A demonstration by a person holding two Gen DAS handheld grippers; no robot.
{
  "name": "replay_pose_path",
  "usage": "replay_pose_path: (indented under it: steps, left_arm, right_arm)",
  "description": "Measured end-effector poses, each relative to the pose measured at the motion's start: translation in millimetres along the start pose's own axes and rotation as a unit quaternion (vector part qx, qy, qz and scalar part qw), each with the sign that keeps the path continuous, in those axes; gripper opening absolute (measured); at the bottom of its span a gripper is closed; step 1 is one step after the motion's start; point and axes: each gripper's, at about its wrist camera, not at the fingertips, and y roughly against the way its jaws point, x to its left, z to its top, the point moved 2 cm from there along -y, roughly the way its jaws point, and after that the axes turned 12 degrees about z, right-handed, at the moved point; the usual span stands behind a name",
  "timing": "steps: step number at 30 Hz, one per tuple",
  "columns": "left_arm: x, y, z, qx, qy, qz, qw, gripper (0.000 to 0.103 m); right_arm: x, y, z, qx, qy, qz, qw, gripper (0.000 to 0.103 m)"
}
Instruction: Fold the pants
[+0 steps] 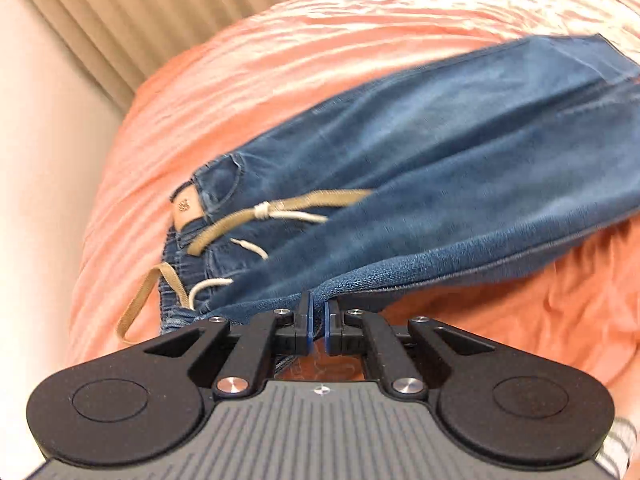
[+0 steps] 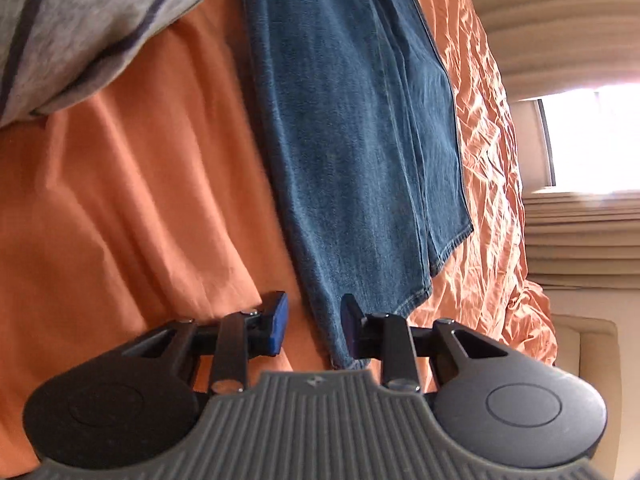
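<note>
Blue jeans (image 1: 440,152) lie folded lengthwise on an orange bedsheet (image 1: 280,60), with a tan drawstring (image 1: 280,210) and a leather patch at the waist. My left gripper (image 1: 318,316) is shut on the denim edge near the waistband. In the right wrist view the jeans' legs (image 2: 352,140) stretch away to the hem. My right gripper (image 2: 314,330) is open, its fingers either side of the near leg edge, apart from the cloth as far as I can tell.
A grey striped sleeve (image 2: 80,28) hangs at the upper left of the right wrist view. Beige curtains (image 1: 140,12) and a bright window (image 2: 592,140) lie past the bed's edge. A pale wall (image 1: 40,160) borders the bed.
</note>
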Motion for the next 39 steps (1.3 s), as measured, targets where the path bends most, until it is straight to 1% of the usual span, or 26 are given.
replay_pose_path:
  steps: [2, 3, 4, 5, 9, 12, 15, 17, 20, 23, 27, 31, 34, 37, 39]
  left_arm:
    - [-2, 2, 5, -0.001, 0.004, 0.006, 1.0, 0.005]
    - [-3, 4, 4, -0.001, 0.007, 0.008, 0.9999, 0.005]
    - [1, 11, -1, -0.001, 0.012, 0.01, 0.9999, 0.005]
    - [2, 15, -2, -0.001, 0.016, 0.011, 0.9998, 0.005]
    - [3, 23, -6, -0.009, 0.028, 0.025, 0.9992, 0.005]
    - [13, 30, -5, -0.022, 0.049, 0.035, 0.9979, 0.005]
    - [28, 45, 3, -0.045, 0.065, 0.048, 0.9957, 0.004]
    - [41, 57, 14, -0.059, 0.071, 0.055, 0.9942, 0.004]
    - [59, 71, 34, -0.079, 0.063, 0.068, 0.9925, 0.004]
    - [71, 71, 58, -0.086, 0.048, 0.077, 0.9922, 0.004]
    - [72, 48, 91, -0.08, 0.025, 0.086, 0.9927, 0.004]
    - [65, 11, 122, -0.074, -0.001, 0.087, 0.9934, 0.004]
    - [54, -30, 148, -0.057, -0.028, 0.085, 0.9943, 0.004]
    - [41, -76, 167, -0.036, -0.049, 0.083, 0.9947, 0.004]
    - [34, -108, 176, -0.018, -0.057, 0.075, 0.9954, 0.004]
  right_arm:
    - [2, -8, 0, -0.001, -0.008, -0.016, 1.0, 0.024]
    - [0, -10, -1, -0.003, -0.015, -0.027, 1.0, 0.021]
    - [-3, -11, -1, -0.007, -0.027, -0.038, 0.999, 0.009]
    - [-4, -9, 0, -0.011, -0.042, -0.057, 0.997, 0.0]
    - [-29, 13, 4, -0.036, -0.115, -0.113, 0.986, 0.0]
    - [-59, 42, 10, -0.059, -0.164, -0.153, 0.973, 0.0]
    - [-93, 79, 19, -0.083, -0.209, -0.19, 0.956, 0.0]
    - [-115, 101, 26, -0.094, -0.228, -0.208, 0.946, 0.0]
    - [-148, 123, 34, -0.104, -0.251, -0.22, 0.937, 0.0]
    - [-176, 129, 43, -0.1, -0.258, -0.224, 0.934, 0.0]
    - [-210, 106, 61, -0.072, -0.254, -0.209, 0.942, 0.0]
    - [-246, 62, 77, -0.043, -0.265, -0.181, 0.946, 0.0]
    - [-272, 20, 90, -0.025, -0.27, -0.157, 0.95, 0.0]
    - [-290, -26, 104, -0.009, -0.261, -0.146, 0.954, 0.0]
    - [-302, -56, 115, -0.001, -0.252, -0.14, 0.957, 0.0]
